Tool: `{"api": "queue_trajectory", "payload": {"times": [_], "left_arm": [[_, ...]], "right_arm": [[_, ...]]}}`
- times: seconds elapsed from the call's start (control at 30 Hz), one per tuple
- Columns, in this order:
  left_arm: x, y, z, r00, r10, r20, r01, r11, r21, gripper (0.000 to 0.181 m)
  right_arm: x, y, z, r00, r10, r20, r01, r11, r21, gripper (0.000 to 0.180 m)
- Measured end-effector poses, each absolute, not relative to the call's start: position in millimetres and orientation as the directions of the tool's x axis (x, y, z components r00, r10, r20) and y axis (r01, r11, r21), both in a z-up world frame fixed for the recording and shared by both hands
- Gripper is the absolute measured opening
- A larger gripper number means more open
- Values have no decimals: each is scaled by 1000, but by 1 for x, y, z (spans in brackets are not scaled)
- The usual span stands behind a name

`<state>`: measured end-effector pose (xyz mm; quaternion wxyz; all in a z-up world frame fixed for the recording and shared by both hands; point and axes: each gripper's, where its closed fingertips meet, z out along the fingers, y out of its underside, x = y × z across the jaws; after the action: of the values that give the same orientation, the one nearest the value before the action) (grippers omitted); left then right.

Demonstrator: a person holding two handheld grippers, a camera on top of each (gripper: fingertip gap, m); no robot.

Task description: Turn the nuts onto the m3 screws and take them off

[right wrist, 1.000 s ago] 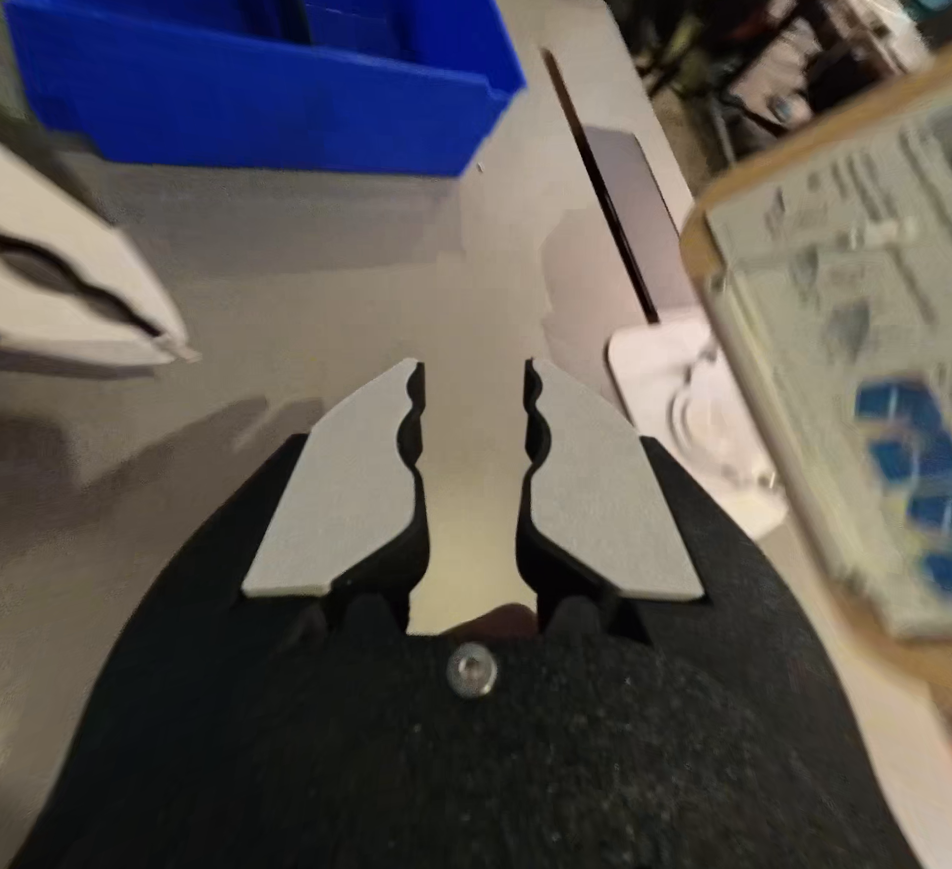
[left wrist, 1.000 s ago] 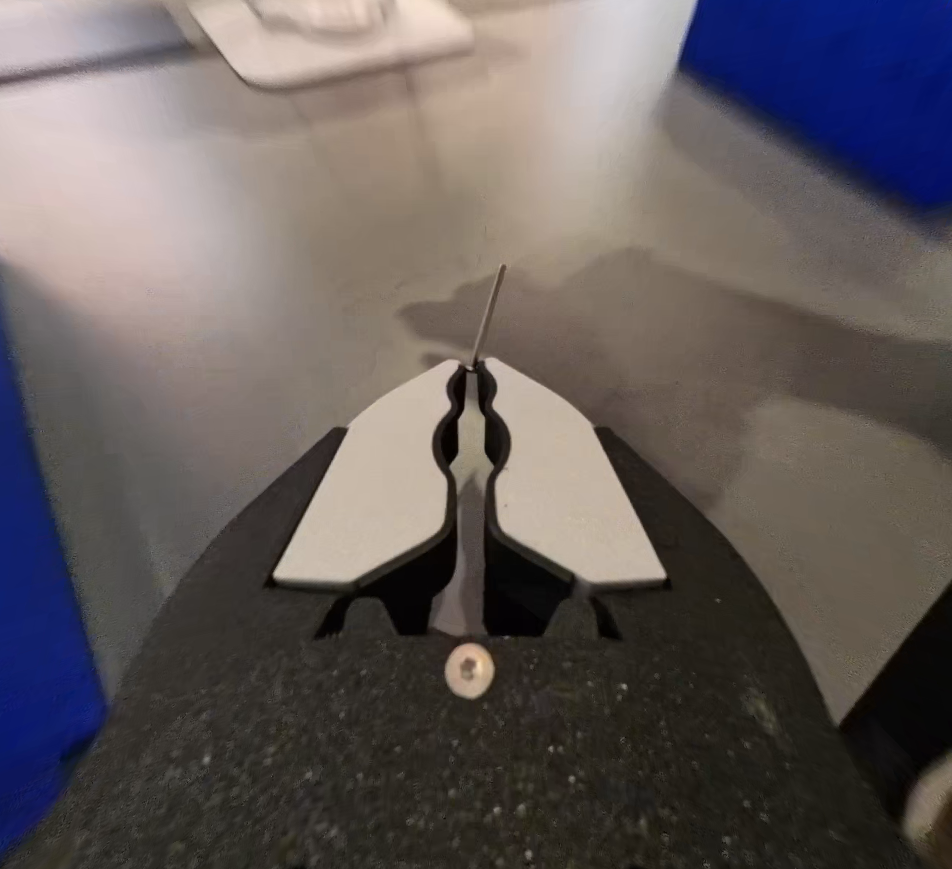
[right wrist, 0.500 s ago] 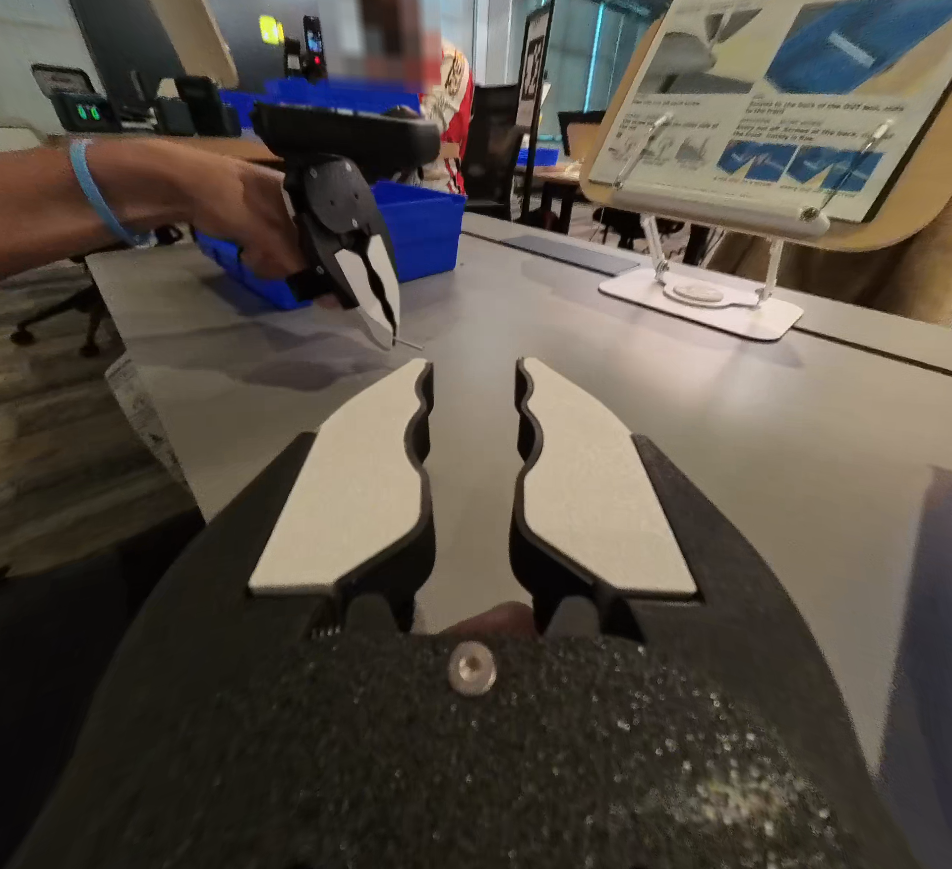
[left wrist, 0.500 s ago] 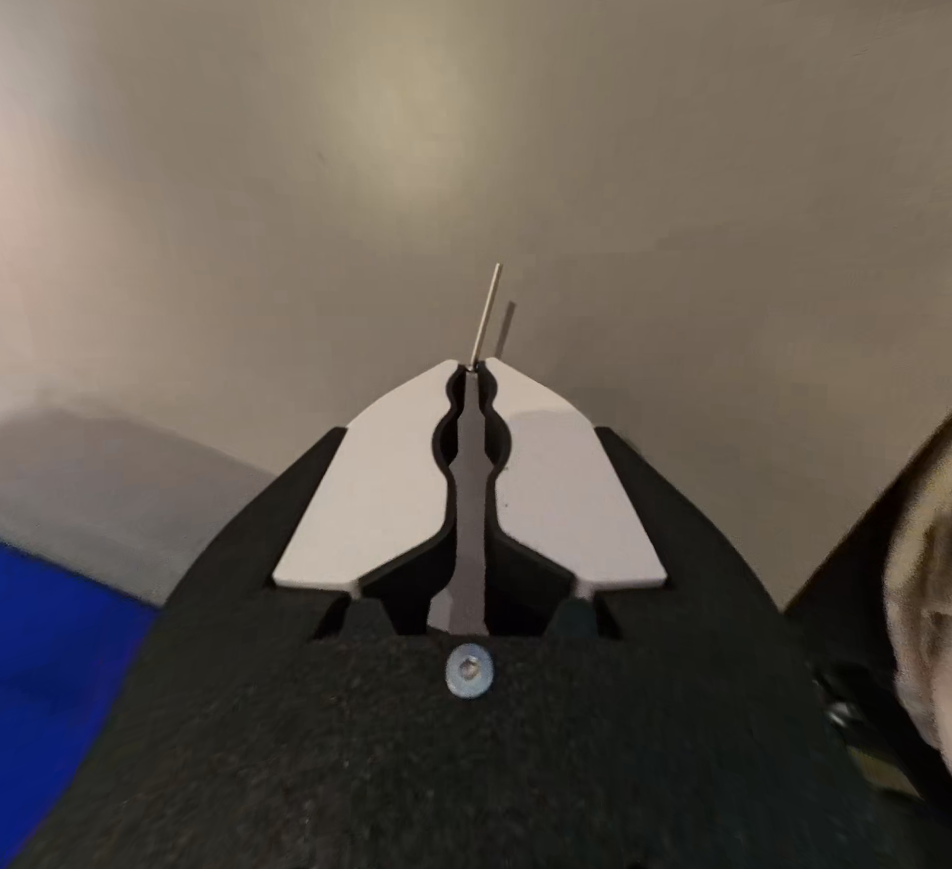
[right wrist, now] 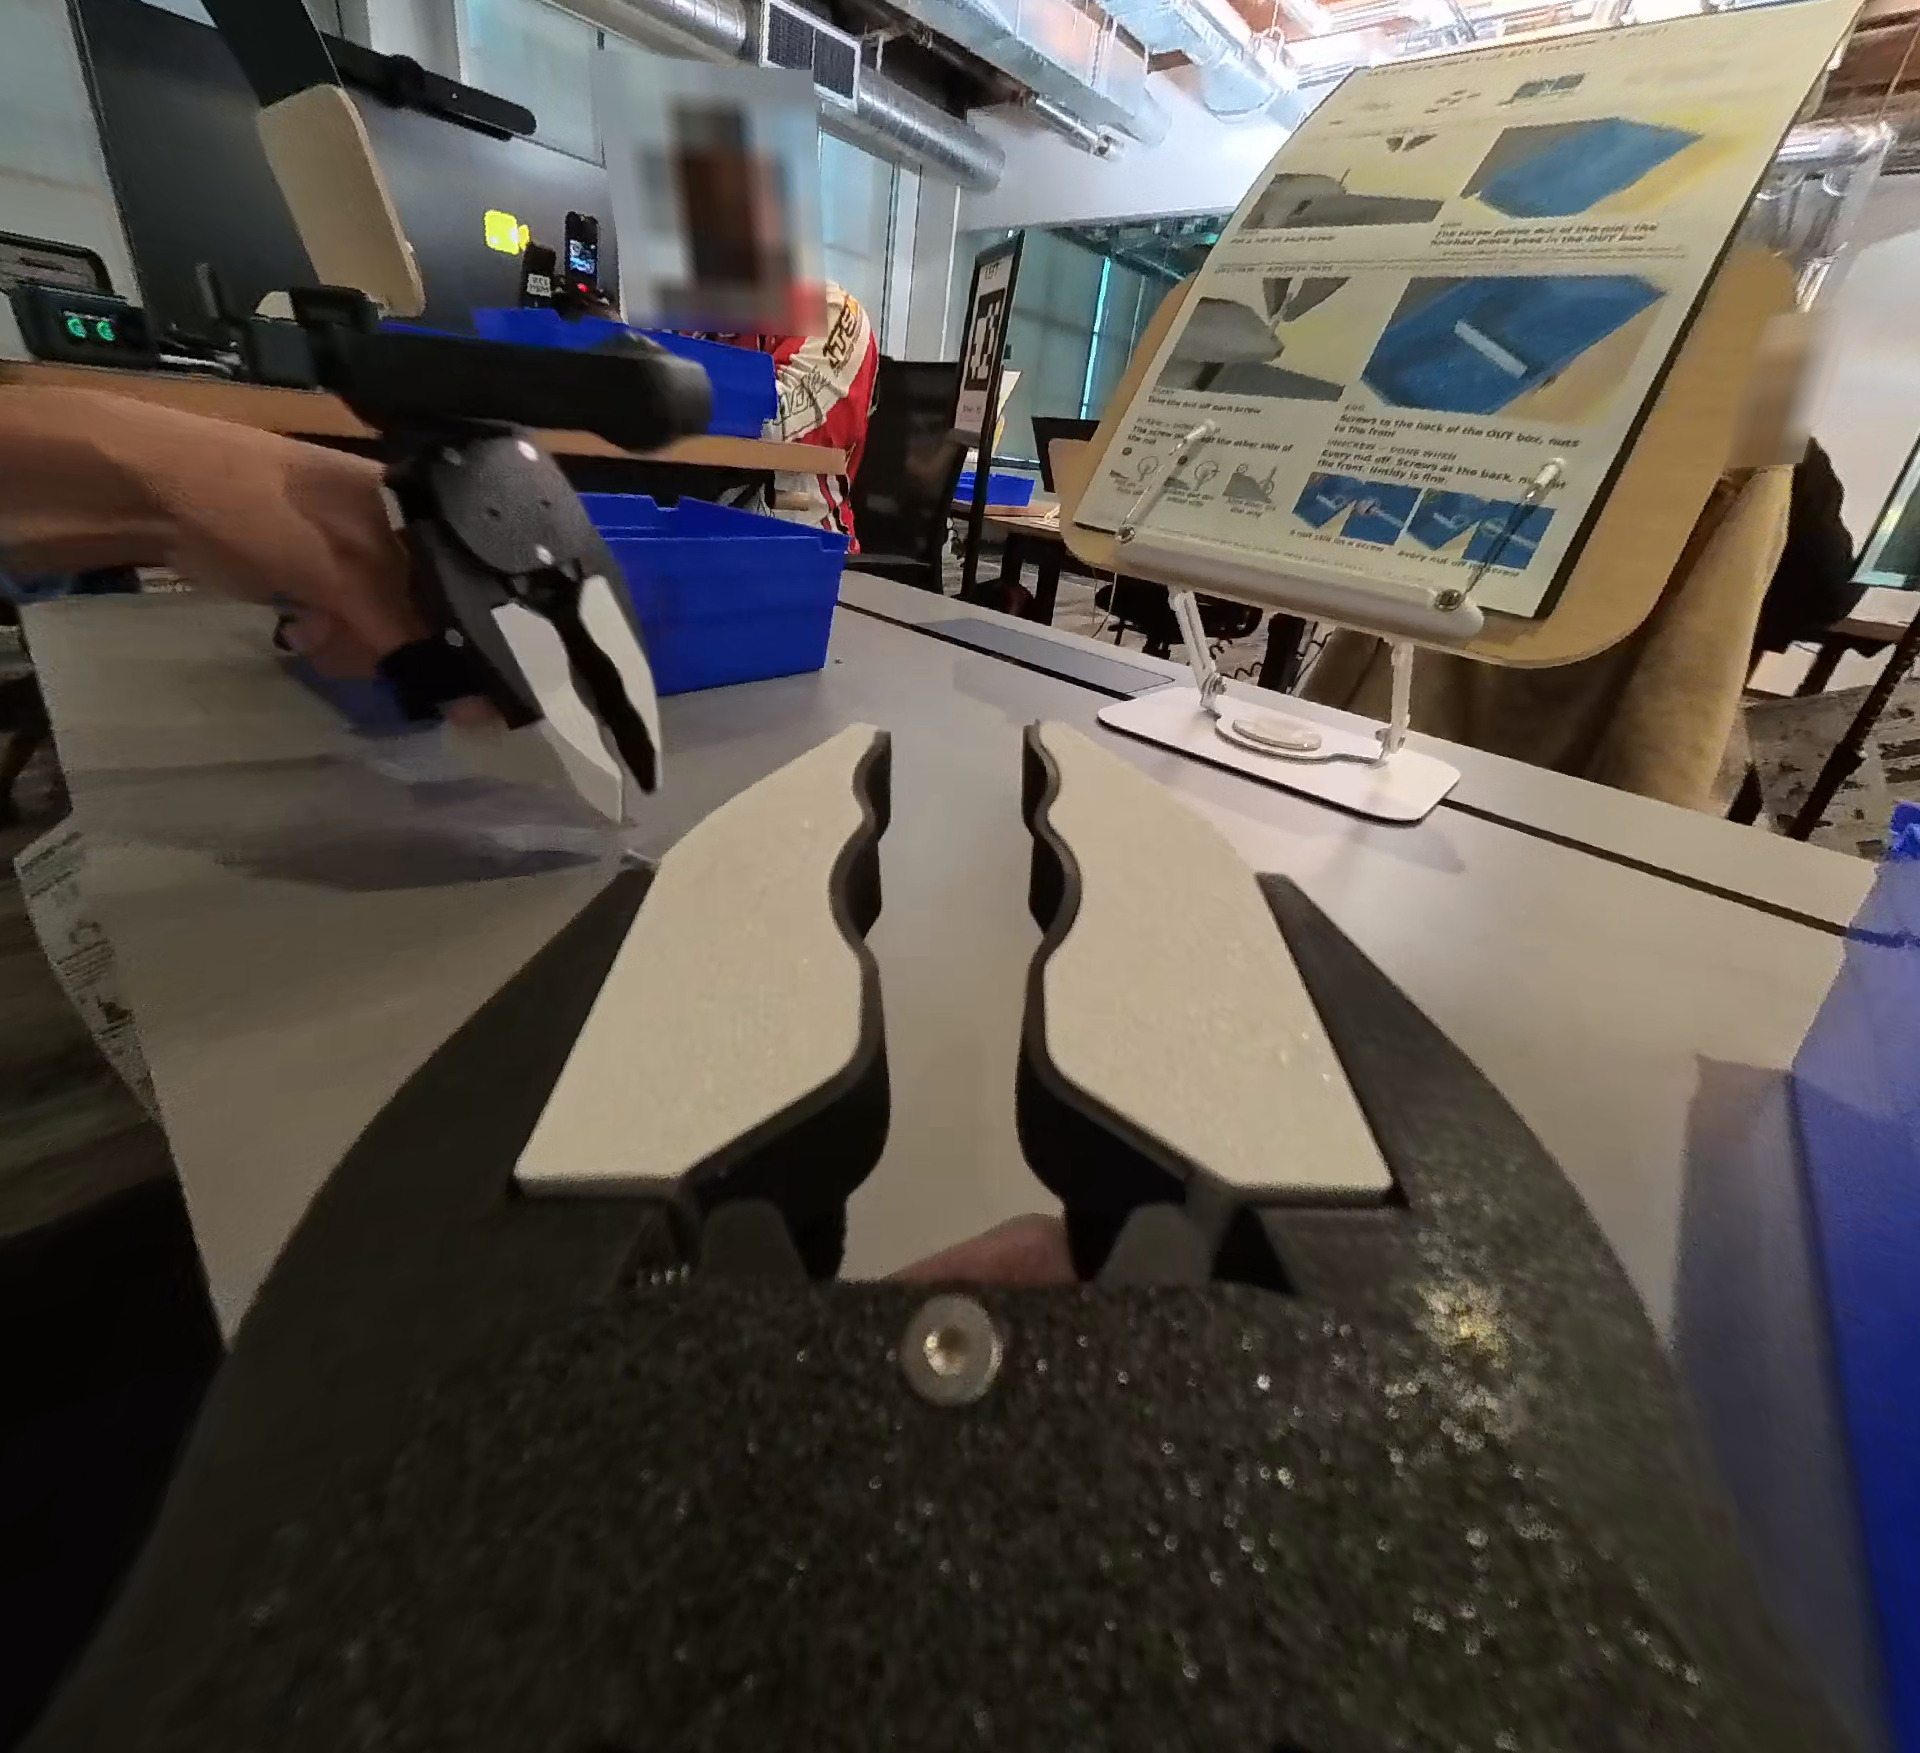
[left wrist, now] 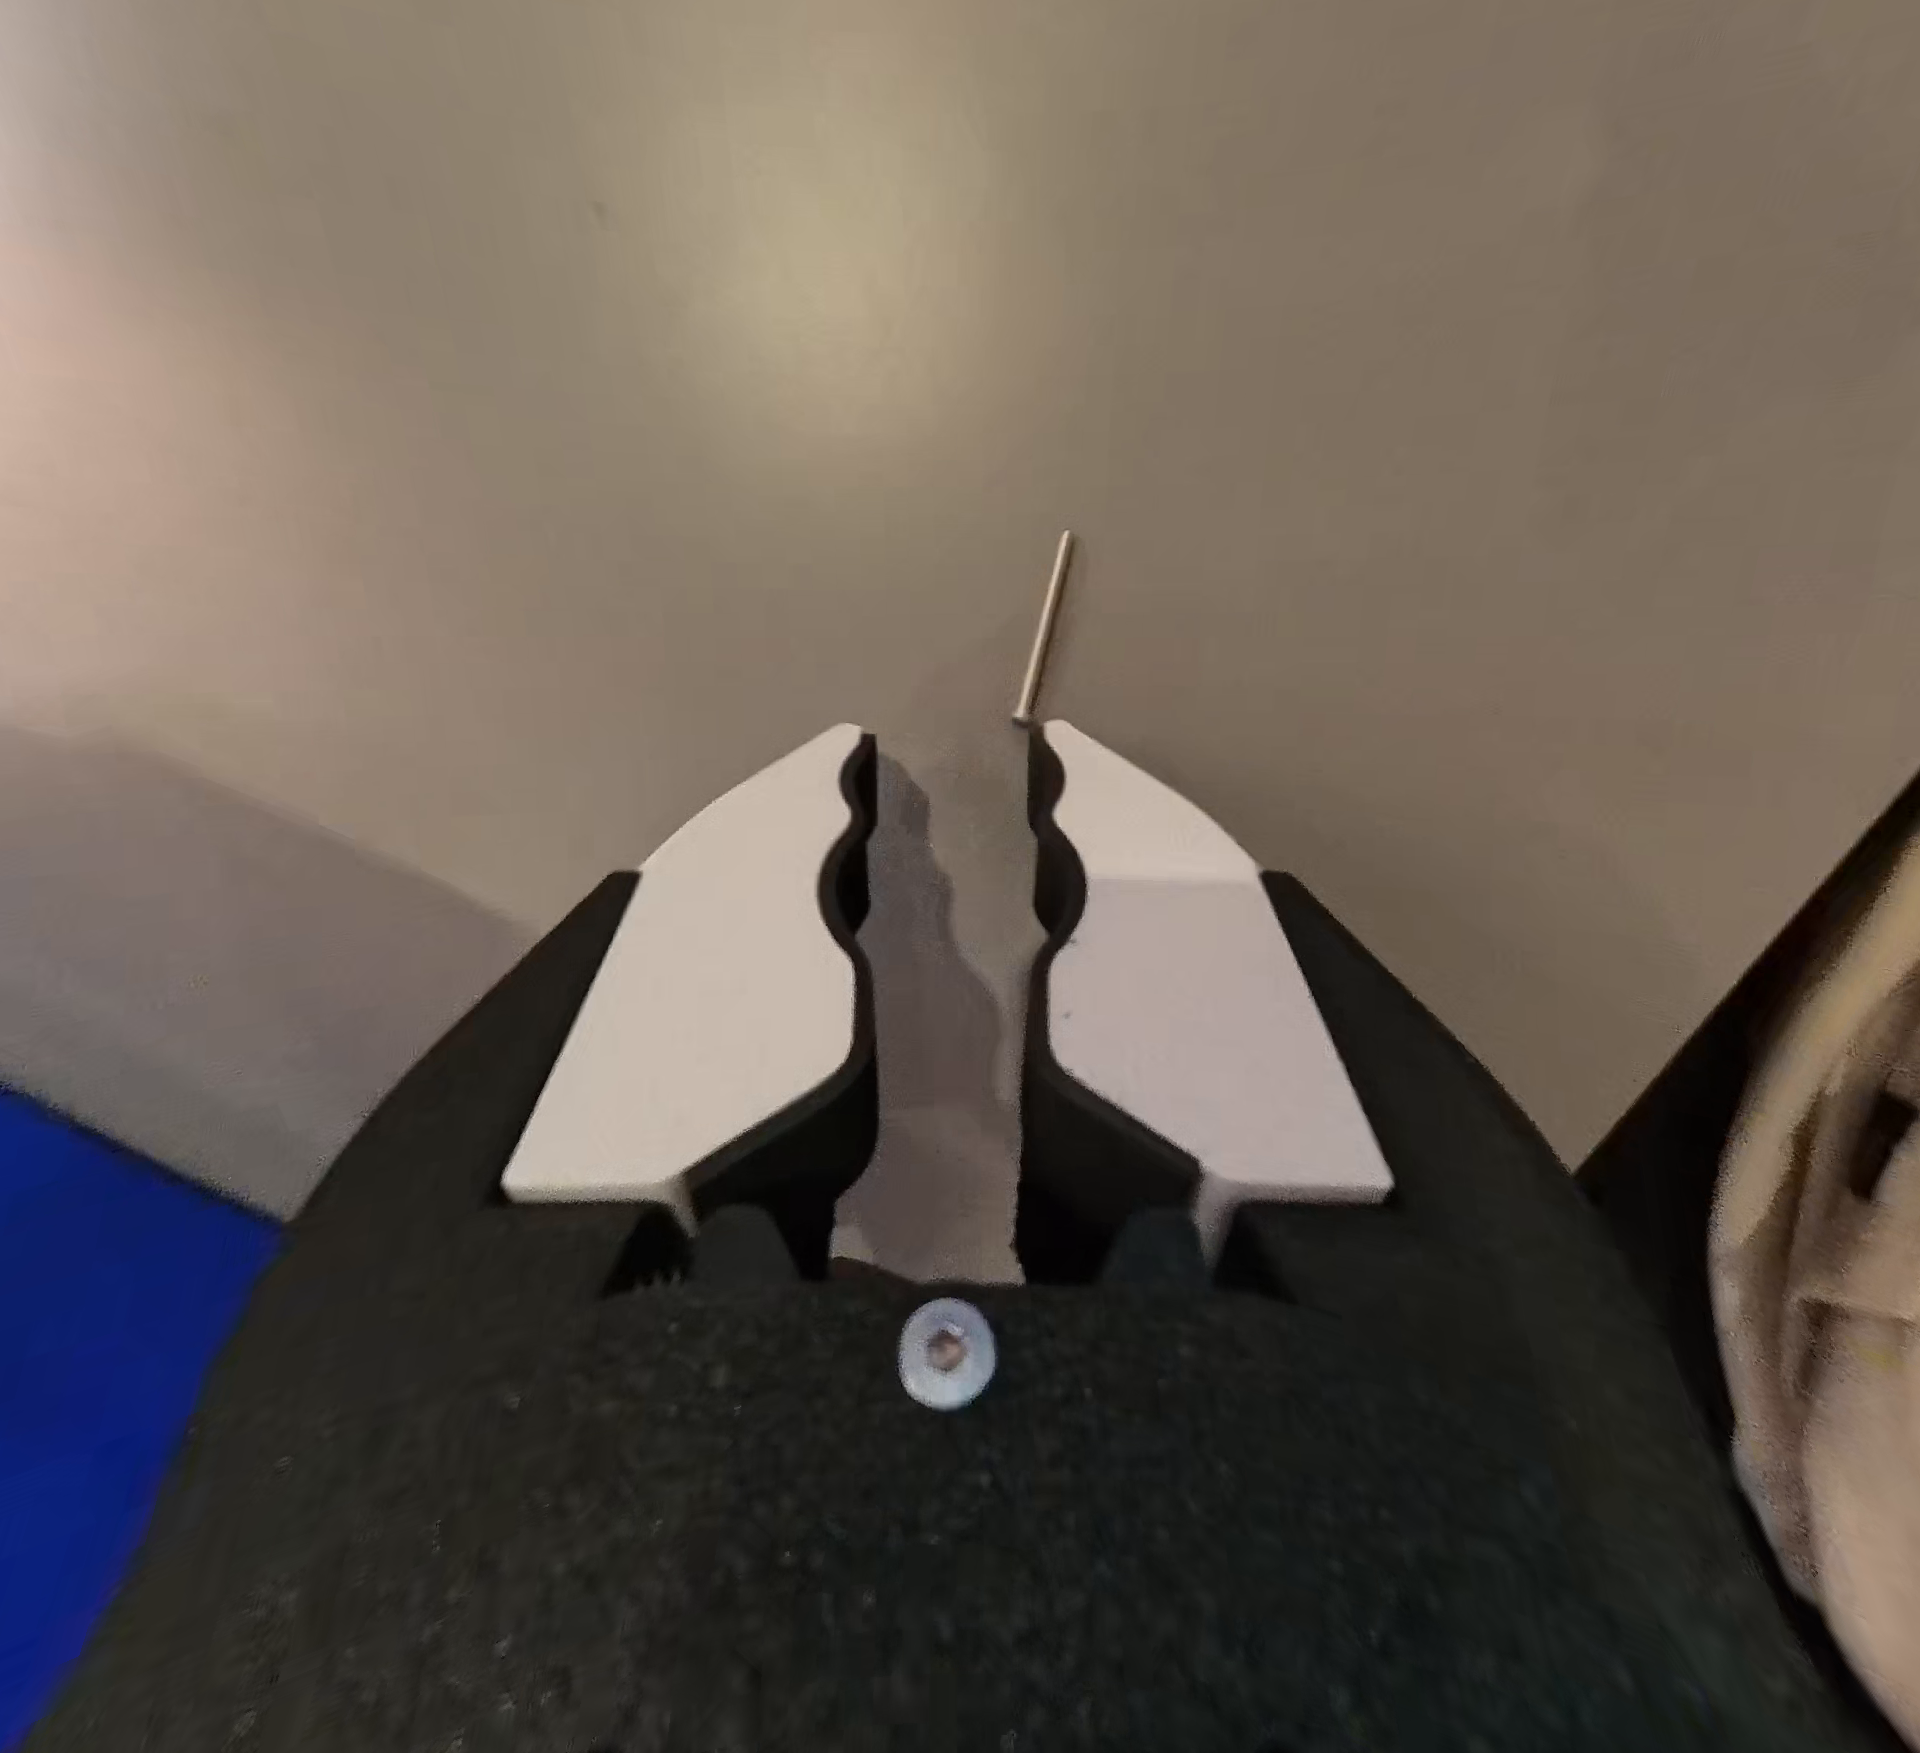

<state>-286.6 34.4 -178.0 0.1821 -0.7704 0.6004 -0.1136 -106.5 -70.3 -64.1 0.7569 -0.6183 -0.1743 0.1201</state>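
Observation:
A thin silver m3 screw (left wrist: 1044, 628) lies flat on the grey table (left wrist: 727, 301), its head just ahead of my left gripper's right fingertip. My left gripper (left wrist: 951, 737) is open and holds nothing. It also shows in the right wrist view (right wrist: 623, 768), held by a hand, pointing down close to the table. My right gripper (right wrist: 956, 737) is open and empty, low over the table and to the right of the left one. I see no nut in either view.
A blue bin (right wrist: 727, 591) stands behind the left gripper, and its corner shows in the left wrist view (left wrist: 94, 1340). Another blue bin (right wrist: 1860, 1132) is at the right edge. An instruction board on a white stand (right wrist: 1278, 747) stands at the back right. A person sits beyond the table.
My left gripper has opened and let go of the screw, which now lies on the table. My right gripper has swung up from looking down at the table and stays open.

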Motion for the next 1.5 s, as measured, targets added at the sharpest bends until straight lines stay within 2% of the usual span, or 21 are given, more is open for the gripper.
{"api": "queue_trajectory", "payload": {"times": [0.03, 0.1, 0.2, 0.3, 0.4, 0.5, 0.57, 0.67, 0.8, 0.87, 0.93, 1.03, 1.13, 1.23, 1.3, 1.4, 1.5], "left_arm": [[-290, 35, -170, 306, -949, -81, -854, -236, -463, 27], [-301, 39, -144, 478, -867, -141, -735, -306, -606, 26], [-330, 33, -108, 725, -684, -79, -463, -400, -791, 23], [-352, 24, -84, 819, -573, -36, -322, -406, -855, 20], [-354, 31, -54, 787, -611, -85, -369, -356, -859, 16], [-353, 72, -19, 695, -695, -182, -534, -330, -778, 28], [-354, 124, 3, 655, -719, -231, -616, -331, -715, 26], [-350, 211, 3, 588, -780, -213, -746, -422, -515, 35], [-356, 312, -35, 553, -825, -118, -830, -535, -154, 51], [-361, 350, -62, 584, -806, -98, -811, -585, -23, 52], [-373, 374, -90, 573, -808, -133, -797, -588, 140, 54], [-383, 383, -123, 557, -824, -104, -767, -558, 315, 54], [-385, 381, -148, 541, -840, -37, -760, -507, 408, 53], [-377, 377, -164, 537, -843, 31, -773, -476, 420, 51], [-381, 378, -171, 521, -853, 9, -759, -459, 462, 42], [-387, 368, -177, 499, -866, 32, -735, -404, 544, 43], [-383, 358, -181, 502, -861, 78, -727, -372, 578, 45]], "right_arm": [[-106, -70, -64, 912, 394, 112, 31, 207, -978, 24], [-104, -70, -64, 915, 391, 102, 22, 203, -979, 24], [-100, -69, -64, 917, 394, 65, -11, 187, -982, 29], [-97, -69, -63, 915, 402, 34, -44, 183, -982, 31], [-94, -69, -62, 913, 407, 14, -67, 183, -981, 31], [-92, -69, -62, 911, 412, -6, -89, 182, -979, 31], [-89, -69, -61, 911, 411, -24, -107, 181, -978, 31], [-86, -69, -60, 909, 413, -51, -135, 177, -975, 31], [-83, -69, -60, 908, 413, -71, -155, 176, -972, 30], [-83, -69, -60, 909, 411, -67, -151, 177, -972, 30], [-85, -69, -60, 910, 411, -56, -140, 177, -974, 30], [-86, -69, -61, 910, 413, -49, -133, 178, -975, 30], [-85, -69, -60, 908, 415, -59, -145, 178, -973, 30], [-84, -69, -60, 907, 416, -71, -156, 175, -972, 30], [-84, -68, -60, 906, 417, -71, -156, 175, -972, 30], [-85, -69, -60, 906, 419, -61, -148, 177, -973, 30], [-86, -69, -60, 906, 419, -57, -144, 179, -973, 30]]}}
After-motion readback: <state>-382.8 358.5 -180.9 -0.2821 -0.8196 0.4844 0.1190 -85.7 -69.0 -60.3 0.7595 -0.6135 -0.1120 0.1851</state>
